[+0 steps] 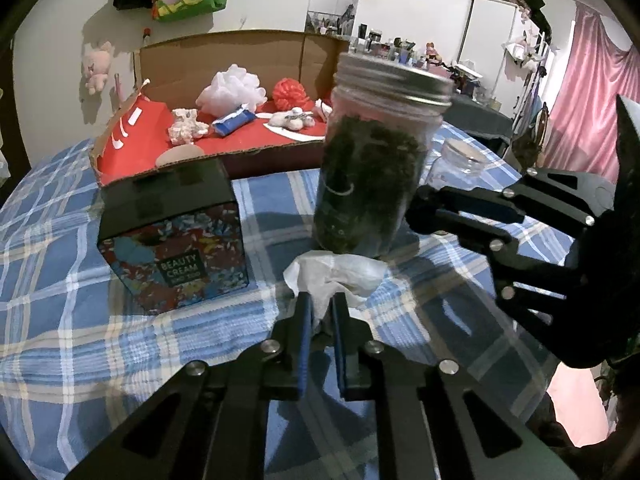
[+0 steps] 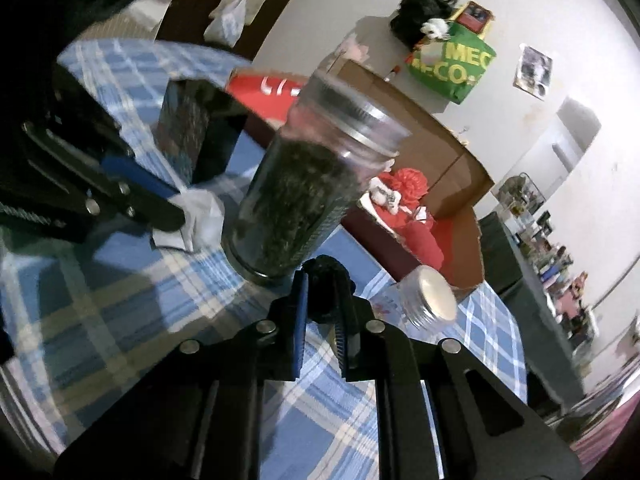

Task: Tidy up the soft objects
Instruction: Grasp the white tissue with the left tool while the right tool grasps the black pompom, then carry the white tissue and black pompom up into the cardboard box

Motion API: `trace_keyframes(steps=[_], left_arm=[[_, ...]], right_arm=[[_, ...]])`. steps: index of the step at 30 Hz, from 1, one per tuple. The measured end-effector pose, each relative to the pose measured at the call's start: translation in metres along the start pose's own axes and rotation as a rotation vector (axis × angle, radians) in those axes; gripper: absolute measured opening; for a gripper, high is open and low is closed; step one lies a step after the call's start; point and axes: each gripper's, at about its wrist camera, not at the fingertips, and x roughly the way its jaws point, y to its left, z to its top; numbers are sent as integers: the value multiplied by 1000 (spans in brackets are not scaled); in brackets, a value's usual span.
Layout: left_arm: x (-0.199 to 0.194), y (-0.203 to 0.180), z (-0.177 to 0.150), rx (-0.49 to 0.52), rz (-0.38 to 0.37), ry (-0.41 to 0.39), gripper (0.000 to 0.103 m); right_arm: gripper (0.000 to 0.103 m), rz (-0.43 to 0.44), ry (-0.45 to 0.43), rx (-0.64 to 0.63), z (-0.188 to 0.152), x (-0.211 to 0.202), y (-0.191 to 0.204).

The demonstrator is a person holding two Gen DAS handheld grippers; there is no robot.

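My left gripper (image 1: 320, 301) is shut on a crumpled white tissue (image 1: 340, 274) that lies on the checked cloth in front of a tall glass jar (image 1: 372, 168) of dark leaves. The right wrist view shows that same gripper (image 2: 180, 205) pinching the tissue (image 2: 206, 216) at the left. My right gripper (image 2: 325, 278) is shut on a small black ruffled thing (image 2: 329, 267), perhaps a hair tie, just before the jar's (image 2: 292, 204) base. In the left wrist view the right gripper (image 1: 420, 208) reaches in from the right, beside the jar.
An open cardboard box (image 1: 224, 56) with a red lining holds a white puff (image 1: 232, 88), a red puff (image 1: 290, 94) and small plush things. A black patterned cream box (image 1: 176, 248) stands left of the jar. A small lidded jar (image 2: 430, 296) sits at the right.
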Motion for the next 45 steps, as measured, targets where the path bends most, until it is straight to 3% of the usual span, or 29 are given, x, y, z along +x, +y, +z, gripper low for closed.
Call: trace_keyframes(steps=[10,22,45], left_arm=[[-19,-2,0,-4,14,-44,10],[-39,-12,-11,8,62,-128,10],[-38,-29,-19,19,29,-127,10]], right_arm=[[11,158,-78,337,-3,-42,-23],[11,217,-99,629,-24,-53,-26],[11,240,-79,659,-34,-51,-22]])
